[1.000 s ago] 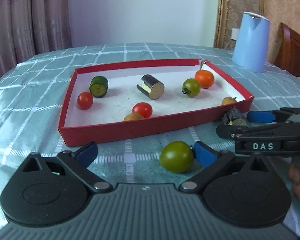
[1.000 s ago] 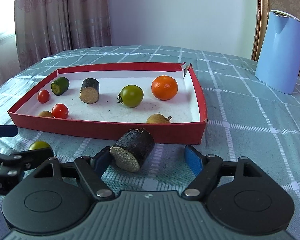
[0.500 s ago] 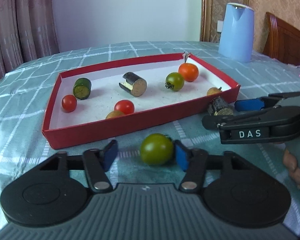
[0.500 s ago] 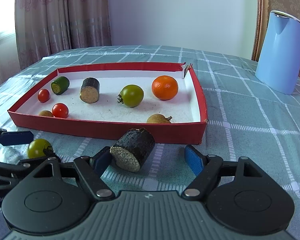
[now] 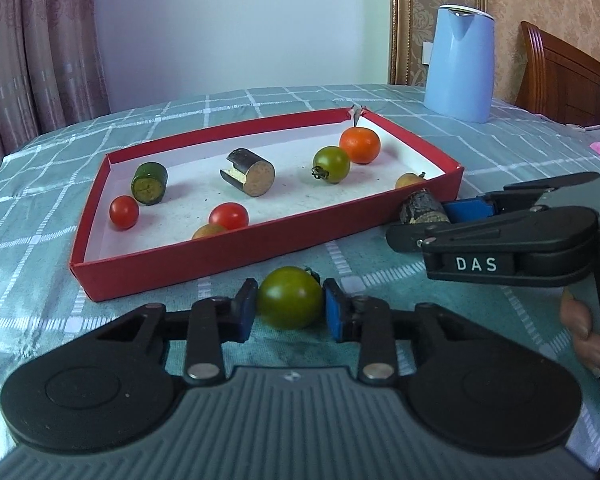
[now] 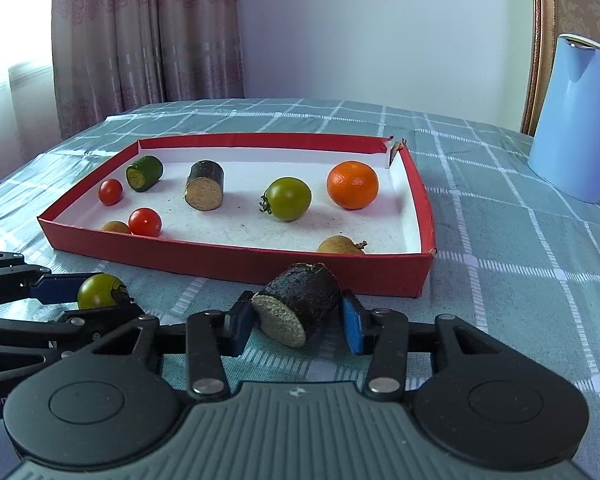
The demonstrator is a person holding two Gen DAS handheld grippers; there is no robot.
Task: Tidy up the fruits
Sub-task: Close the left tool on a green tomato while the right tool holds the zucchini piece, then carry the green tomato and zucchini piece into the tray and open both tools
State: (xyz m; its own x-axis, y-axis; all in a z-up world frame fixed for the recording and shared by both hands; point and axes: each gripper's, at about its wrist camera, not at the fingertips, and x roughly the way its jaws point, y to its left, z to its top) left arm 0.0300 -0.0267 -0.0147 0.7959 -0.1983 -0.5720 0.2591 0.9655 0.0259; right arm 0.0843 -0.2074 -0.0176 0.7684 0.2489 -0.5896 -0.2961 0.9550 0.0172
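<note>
Both your grippers have just closed their jaws: your left gripper [image 5: 290,309] clamps the green tomato [image 5: 290,297], your right gripper [image 6: 296,324] the dark cut cylinder [image 6: 300,302].

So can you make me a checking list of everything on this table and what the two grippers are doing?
Surface: checked tablecloth.
Job's things: red tray holds an orange, green tomato, two red tomatoes, cut pieces and small brown fruits.
Clutter: blue jug stands beyond the tray.
Grippers: left gripper has just been closing, pads on a green tomato lying outside the tray; right gripper has just been closing on a dark cut piece.
Cables: nothing seen.
Surroundings: curtains, wooden chair.
</note>
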